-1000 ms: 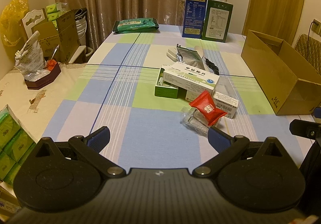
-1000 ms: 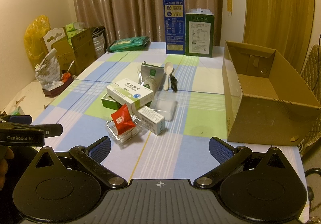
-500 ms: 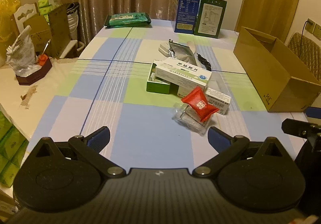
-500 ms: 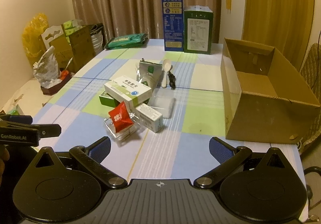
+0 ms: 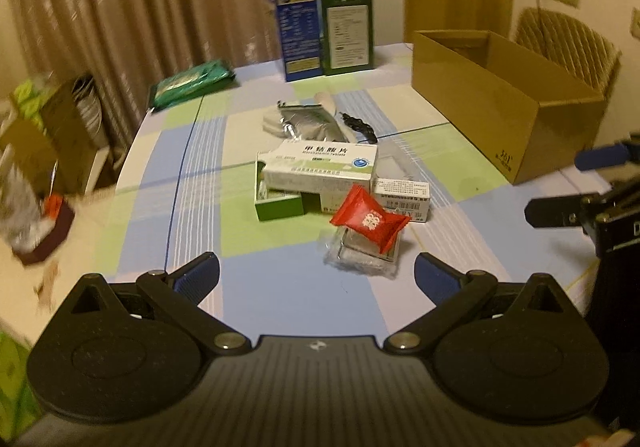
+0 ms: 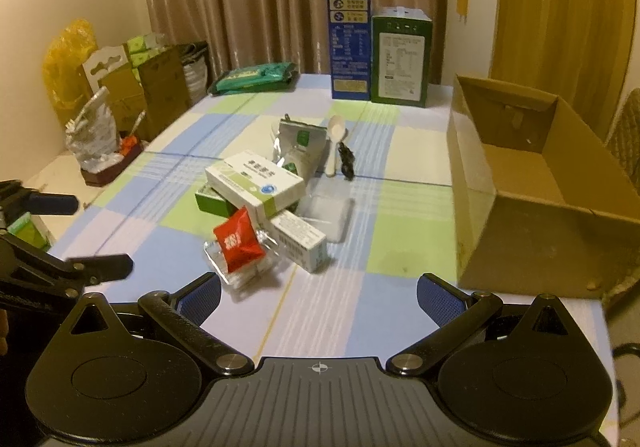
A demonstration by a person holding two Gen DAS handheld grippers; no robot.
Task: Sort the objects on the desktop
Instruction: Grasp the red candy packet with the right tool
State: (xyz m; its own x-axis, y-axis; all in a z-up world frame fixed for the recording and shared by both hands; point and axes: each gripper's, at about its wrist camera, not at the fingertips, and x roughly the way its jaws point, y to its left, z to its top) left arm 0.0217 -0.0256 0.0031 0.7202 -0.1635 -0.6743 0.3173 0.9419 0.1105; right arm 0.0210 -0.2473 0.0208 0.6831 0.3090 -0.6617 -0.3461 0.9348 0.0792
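Red snack sachet point(image 5: 370, 218) tops the near end of the clutter pile, mid-table on the checked tablecloth point(image 5: 280, 287). It rests tilted on a clear plastic packet point(image 5: 362, 259), which lies flat on the cloth. Sachet's long axis runs slantwise across the left wrist view, up-left to down-right; in the right wrist view point(image 6: 239, 239) it reads closer to upright.

Behind it, touching or overlapping: small white carton point(image 5: 402, 194) just to the right, large white-and-green medicine box point(image 5: 324, 166) leaning on an open green box point(image 5: 280, 203). Further back a silver foil pouch point(image 5: 310, 123), a white plastic spoon point(image 6: 335, 145) and a black cord point(image 6: 346, 161).

Open cardboard box point(image 6: 532, 183) stands to the right of the pile, well apart, nothing visible inside — likely the drop point.

Left gripper point(image 5: 317, 277): jaws spread wide, nothing between them. Sachet sits ahead and slightly right of its centre line, near.

Right gripper point(image 6: 319, 295): jaws likewise wide, empty. Sachet lies ahead and to its left, near the left finger's line.

Judgement: either hand could reach it; the left is lined up more squarely, the right is nearer the cardboard box. Closing across the sachet's short axis would call for a wrist turn.
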